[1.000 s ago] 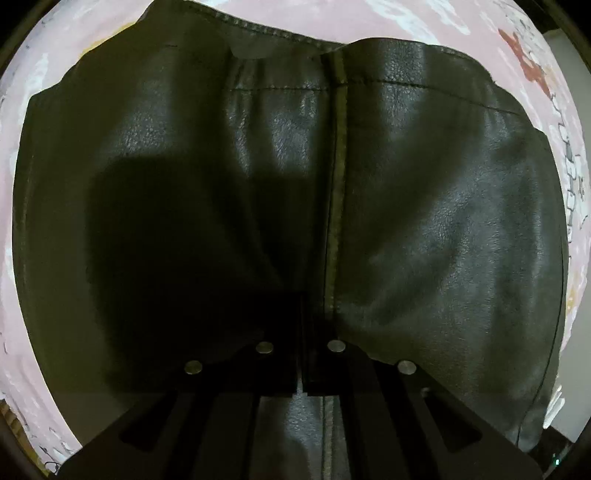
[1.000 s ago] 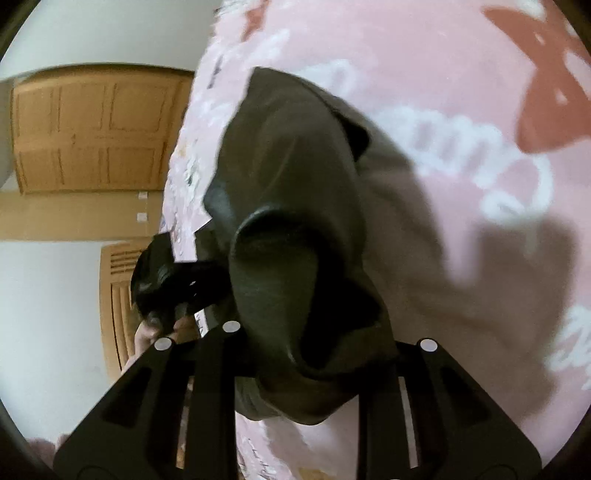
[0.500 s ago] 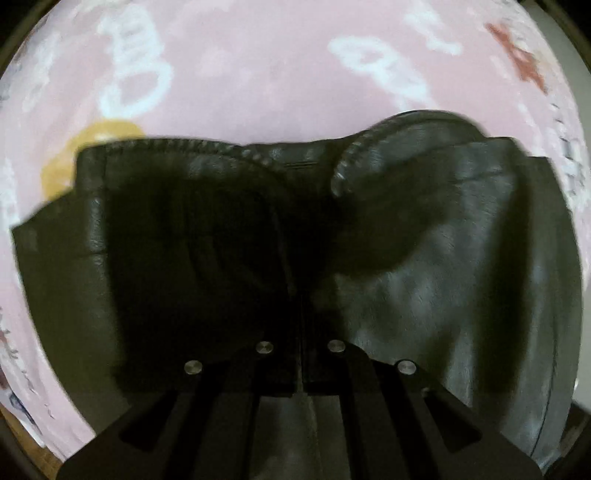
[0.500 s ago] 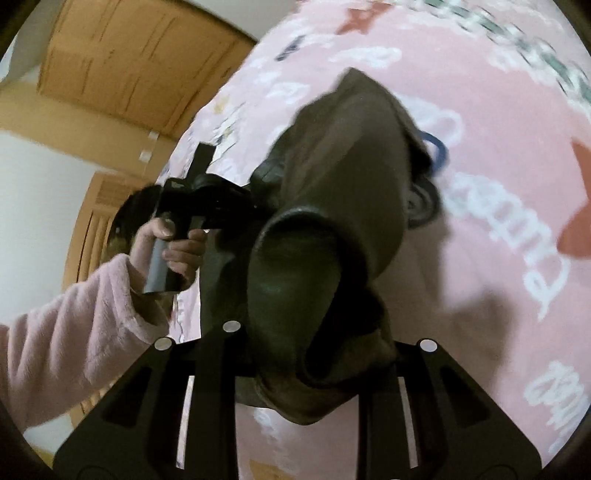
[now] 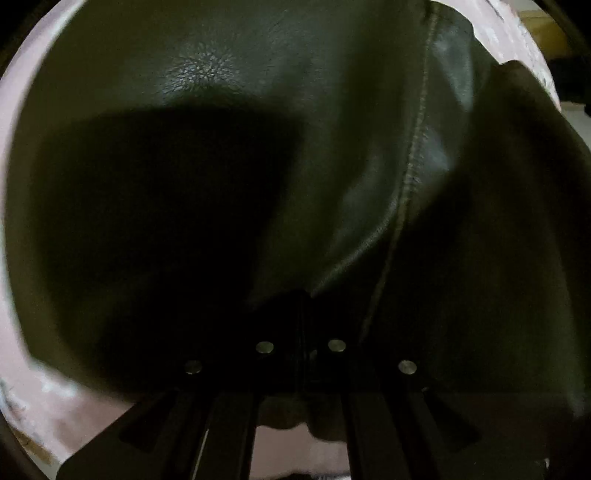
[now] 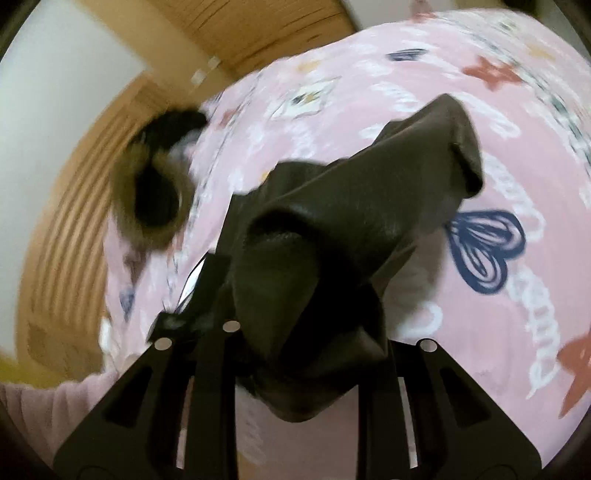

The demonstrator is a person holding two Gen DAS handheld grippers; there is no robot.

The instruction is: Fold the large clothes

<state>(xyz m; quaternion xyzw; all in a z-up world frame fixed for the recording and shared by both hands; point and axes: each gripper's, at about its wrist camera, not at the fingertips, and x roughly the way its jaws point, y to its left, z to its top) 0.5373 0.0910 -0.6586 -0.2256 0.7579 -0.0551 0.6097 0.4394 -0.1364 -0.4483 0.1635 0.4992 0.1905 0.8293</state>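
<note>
Both grippers are gripping the dark leather garment (image 5: 332, 129) above the pink printed bedspread (image 6: 498, 147): the left gripper (image 5: 301, 317) is pinching a fold with its fingers closed tight, while the right gripper (image 6: 306, 332) is clamping a thick bunched wad that is draping forward from its fingers.

The leather garment (image 6: 332, 229) is a dark olive-black with a slight sheen and tan stitching down its seam, the bedspread (image 6: 461, 55) under it is pink with white lettering, navy hearts and red stars, the sleeve (image 6: 44, 402) is fuzzy pale pink, and the cabinet (image 6: 258, 29) is honey-coloured wood.
</note>
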